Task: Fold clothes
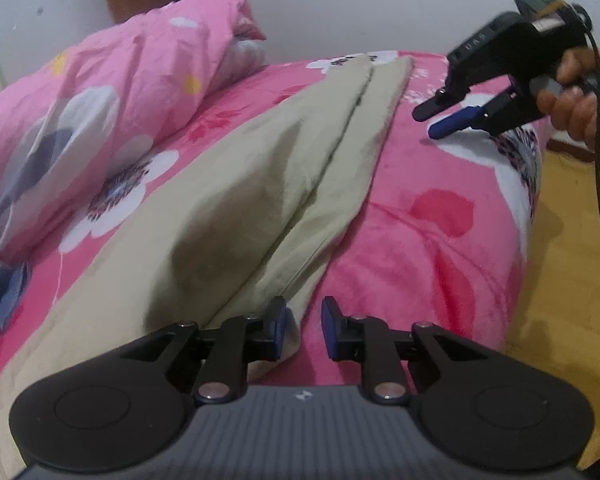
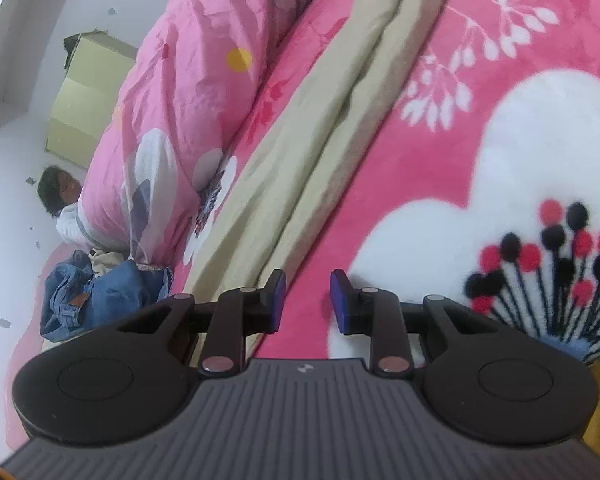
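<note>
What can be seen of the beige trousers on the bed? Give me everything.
The beige trousers are a thin, slightly creased woven fabric, laid flat and lengthwise on the pink flowered blanket. They are folded along their length, one leg lying over the other with an edge line running down the middle. The rolled pink quilt lies alongside them. Neither the left gripper nor the right gripper holds them; both stand open over the near edge.

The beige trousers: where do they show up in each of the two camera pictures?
Left wrist view: beige trousers run from bottom left to upper centre.
Right wrist view: they run diagonally from lower left to top centre.
Shared landmark: the rolled pink quilt alongside them.
</note>
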Demonstrator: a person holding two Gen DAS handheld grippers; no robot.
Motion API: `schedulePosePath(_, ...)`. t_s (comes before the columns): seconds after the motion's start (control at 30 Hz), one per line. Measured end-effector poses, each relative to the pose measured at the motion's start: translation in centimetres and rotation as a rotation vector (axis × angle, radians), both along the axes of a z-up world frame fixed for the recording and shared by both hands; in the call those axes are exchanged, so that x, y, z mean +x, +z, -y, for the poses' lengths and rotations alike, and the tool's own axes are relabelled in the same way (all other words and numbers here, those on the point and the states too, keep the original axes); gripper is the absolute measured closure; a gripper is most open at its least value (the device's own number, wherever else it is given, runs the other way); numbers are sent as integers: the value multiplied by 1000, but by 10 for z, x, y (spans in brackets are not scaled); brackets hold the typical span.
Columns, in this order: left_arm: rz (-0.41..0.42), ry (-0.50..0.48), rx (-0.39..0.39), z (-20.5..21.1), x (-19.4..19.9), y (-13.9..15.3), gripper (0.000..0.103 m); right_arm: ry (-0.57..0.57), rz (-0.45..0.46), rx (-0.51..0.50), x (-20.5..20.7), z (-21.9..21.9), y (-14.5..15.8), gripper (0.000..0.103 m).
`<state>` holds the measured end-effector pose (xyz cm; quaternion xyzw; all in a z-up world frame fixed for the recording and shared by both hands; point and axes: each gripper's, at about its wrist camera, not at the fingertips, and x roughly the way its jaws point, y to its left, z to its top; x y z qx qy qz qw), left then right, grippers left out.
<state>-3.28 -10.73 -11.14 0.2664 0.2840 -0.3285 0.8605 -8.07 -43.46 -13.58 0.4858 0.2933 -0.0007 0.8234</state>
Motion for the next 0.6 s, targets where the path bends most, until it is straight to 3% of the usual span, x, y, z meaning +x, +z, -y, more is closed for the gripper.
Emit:
schedulePosePath(0.13,2,35,-25,2,9,-1,102,-15,11,39,2,7,-6,79)
schedulePosePath(0.3,-62,32,-156,-14,6,18,103,-77,22,21,5,23,-2,78)
schedulePosePath(0.4,-102,10,-188,-26,8,25,103,-143,23,0,10,40,0,78)
schedulePosePath(0.5,-122,1,-185,-28,13,22,103,-199,18,-19,22,58,-1,77)
schedulePosePath(0.6,-87,-26,-132,-22,7,17,103,-233,18,-47,40,74,-2,77)
